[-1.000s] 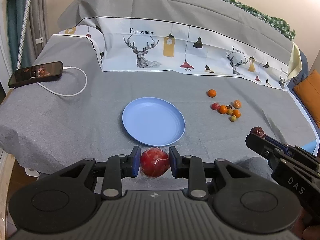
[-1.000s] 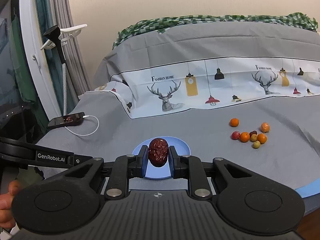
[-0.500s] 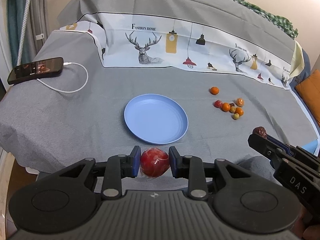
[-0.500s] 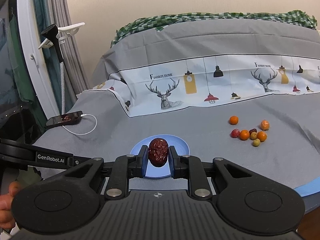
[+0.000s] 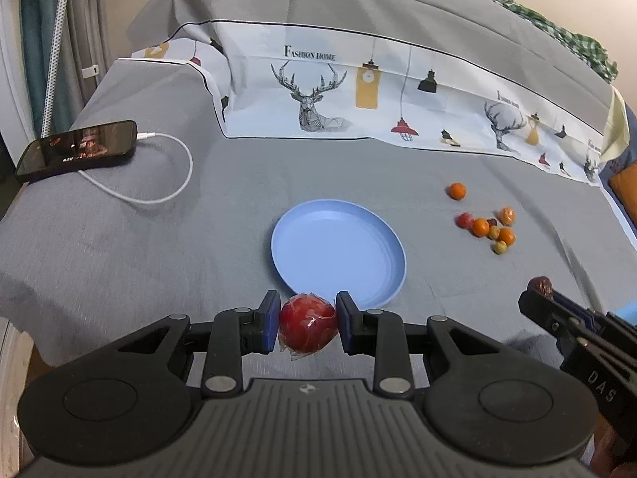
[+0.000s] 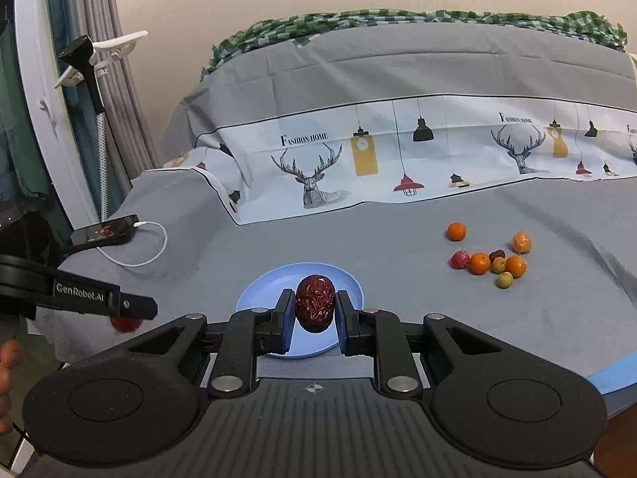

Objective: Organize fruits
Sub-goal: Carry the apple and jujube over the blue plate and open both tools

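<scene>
My left gripper is shut on a red fruit wrapped in clear film, held just in front of the near rim of the blue plate. My right gripper is shut on a wrinkled dark red jujube, held above the near side of the plate. The right gripper also shows at the right edge of the left wrist view. A cluster of small orange, red and green fruits lies on the grey sheet right of the plate; it also shows in the right wrist view.
A black phone with a white charging cable lies at the far left of the bed. A printed quilt is piled at the back. The bed's front edge is just below both grippers.
Both grippers have moved forward toward the plate, still holding their fruits. The plate and the fruit cluster have not moved.
</scene>
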Demonstrator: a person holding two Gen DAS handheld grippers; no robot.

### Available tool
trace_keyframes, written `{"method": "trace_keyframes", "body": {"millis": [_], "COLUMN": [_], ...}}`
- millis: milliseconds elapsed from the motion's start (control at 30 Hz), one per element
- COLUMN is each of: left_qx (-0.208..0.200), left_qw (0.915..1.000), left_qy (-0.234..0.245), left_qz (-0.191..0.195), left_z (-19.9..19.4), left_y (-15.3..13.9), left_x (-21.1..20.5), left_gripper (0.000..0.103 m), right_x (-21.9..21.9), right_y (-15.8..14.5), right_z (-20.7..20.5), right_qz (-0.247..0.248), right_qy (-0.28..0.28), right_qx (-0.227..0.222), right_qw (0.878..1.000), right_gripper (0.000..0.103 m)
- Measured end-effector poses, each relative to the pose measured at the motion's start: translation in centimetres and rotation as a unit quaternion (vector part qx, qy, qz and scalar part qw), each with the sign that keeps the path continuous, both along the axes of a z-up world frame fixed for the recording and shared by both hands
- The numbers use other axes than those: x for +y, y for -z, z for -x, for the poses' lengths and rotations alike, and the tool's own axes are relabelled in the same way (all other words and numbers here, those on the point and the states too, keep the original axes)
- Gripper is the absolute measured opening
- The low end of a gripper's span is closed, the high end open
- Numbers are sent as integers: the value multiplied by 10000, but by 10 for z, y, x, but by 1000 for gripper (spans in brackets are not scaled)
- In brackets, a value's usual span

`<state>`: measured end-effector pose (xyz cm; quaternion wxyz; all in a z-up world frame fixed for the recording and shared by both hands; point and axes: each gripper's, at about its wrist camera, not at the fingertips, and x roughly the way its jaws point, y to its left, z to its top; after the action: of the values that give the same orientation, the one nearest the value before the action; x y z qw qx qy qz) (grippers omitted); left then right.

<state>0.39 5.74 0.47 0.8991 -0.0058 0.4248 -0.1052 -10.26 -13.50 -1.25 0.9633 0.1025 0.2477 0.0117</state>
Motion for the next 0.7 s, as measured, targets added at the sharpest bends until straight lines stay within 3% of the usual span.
{"method": "trace_keyframes", "body": {"millis": [367, 700], "left_qx": [286, 746], "left_qw": [9996, 9966], "left_qy": [24, 100], "left_qz": [-77, -341], "left_z": [-64, -126], "left_y": [31, 86], "left_x": [-16, -34], "left_gripper": [33, 33], "right_x": [13, 11], "right_y": [19, 63], "right_z": [-76, -141], "right_qz": [156, 324], "right_qy": [-138, -182], "right_qx": [222, 674], "right_qw": [9995, 9970], "right_gripper": [22, 22]}}
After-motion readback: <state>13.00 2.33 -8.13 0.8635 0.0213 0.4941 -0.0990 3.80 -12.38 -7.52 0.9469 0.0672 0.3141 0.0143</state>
